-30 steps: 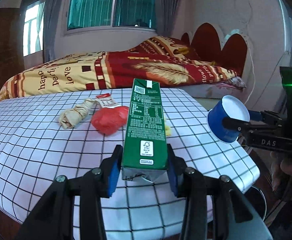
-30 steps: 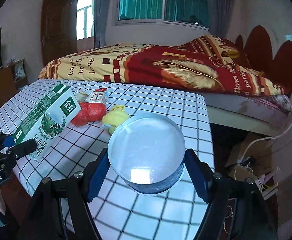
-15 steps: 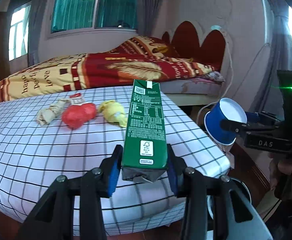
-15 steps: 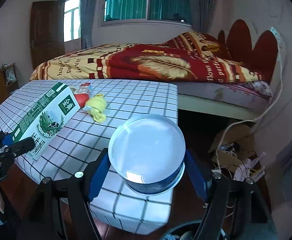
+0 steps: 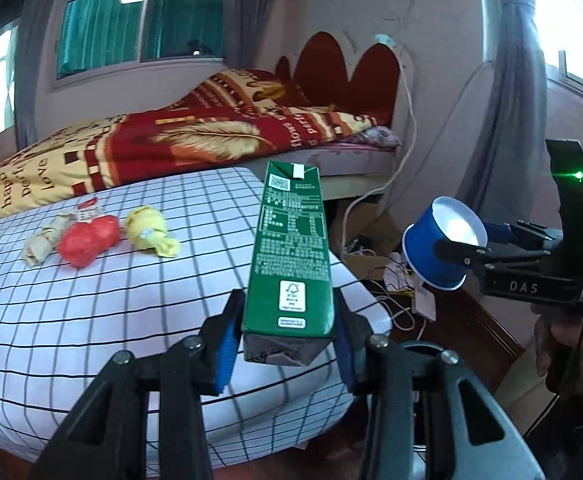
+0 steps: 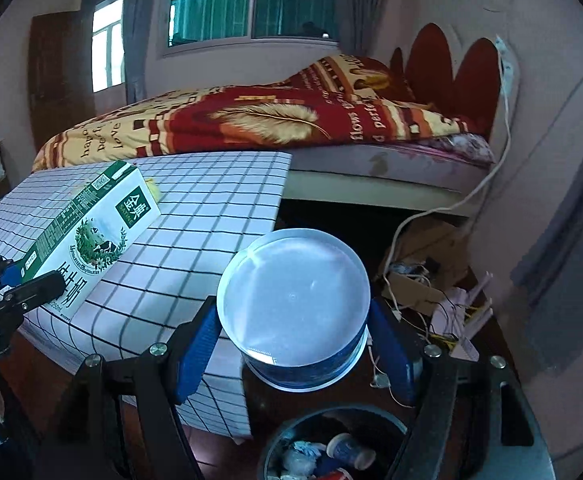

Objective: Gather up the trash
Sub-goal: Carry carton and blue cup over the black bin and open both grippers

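Observation:
My left gripper [image 5: 287, 336] is shut on a green milk carton [image 5: 289, 248], held past the right edge of the checked table [image 5: 91, 304]; the carton also shows in the right wrist view [image 6: 91, 240]. My right gripper [image 6: 293, 332] is shut on a blue paper cup [image 6: 295, 304], held above a black trash bin [image 6: 331, 448] on the floor; the cup also shows in the left wrist view [image 5: 443, 248]. On the table lie a yellow wad [image 5: 149, 230], a red wad [image 5: 87, 238] and a beige wrapper [image 5: 45, 238].
The bin holds several pieces of trash, among them a paper cup [image 6: 349, 450]. A bed with a red and yellow blanket [image 5: 195, 144] stands behind the table. Cables and cardboard boxes [image 6: 423, 280] lie on the floor right of the table.
Both grippers have moved right, off the table edge, with carton and cup still held. The trash bin has come into the right wrist view below the cup.

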Action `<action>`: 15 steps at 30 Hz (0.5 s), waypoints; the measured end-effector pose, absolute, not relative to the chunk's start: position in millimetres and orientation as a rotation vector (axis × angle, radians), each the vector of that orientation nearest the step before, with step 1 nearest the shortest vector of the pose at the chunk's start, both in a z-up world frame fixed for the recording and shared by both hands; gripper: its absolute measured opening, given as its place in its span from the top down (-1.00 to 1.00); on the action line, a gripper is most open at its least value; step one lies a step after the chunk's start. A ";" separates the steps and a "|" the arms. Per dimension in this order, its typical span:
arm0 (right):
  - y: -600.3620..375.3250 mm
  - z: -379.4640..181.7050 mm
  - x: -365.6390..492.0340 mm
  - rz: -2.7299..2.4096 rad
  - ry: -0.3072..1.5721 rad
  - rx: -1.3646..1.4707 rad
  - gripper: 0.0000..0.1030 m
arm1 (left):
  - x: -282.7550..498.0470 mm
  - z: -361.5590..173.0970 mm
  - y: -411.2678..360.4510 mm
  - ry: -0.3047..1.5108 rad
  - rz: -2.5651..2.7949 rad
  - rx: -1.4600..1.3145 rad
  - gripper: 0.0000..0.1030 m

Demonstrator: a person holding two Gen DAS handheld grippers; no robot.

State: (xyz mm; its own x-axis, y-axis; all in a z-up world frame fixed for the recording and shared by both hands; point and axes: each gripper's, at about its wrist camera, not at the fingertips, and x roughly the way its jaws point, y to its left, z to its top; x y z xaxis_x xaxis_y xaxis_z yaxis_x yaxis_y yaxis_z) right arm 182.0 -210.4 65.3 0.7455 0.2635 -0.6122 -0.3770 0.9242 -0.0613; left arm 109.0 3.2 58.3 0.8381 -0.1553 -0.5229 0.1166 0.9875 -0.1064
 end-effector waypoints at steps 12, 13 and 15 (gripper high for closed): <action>-262.3 46.1 174.3 0.287 0.690 -0.177 -0.45 | 106.1 46.9 -48.1 0.601 -0.270 -0.037 0.19; -267.1 43.9 173.4 0.279 0.695 -0.177 -0.45 | 105.4 45.5 -54.4 0.606 -0.285 -0.031 0.19; -278.5 38.9 171.3 0.266 0.707 -0.171 -0.45 | 104.6 43.1 -64.6 0.614 -0.306 -0.025 0.19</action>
State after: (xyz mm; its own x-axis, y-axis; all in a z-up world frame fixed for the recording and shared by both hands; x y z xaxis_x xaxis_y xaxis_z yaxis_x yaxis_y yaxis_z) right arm 171.3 -278.5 38.9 0.7286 0.1822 -0.6603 -0.2975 0.9525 -0.0654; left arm 104.6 -64.6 43.1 0.7734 -0.2903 -0.5636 0.2755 0.9546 -0.1135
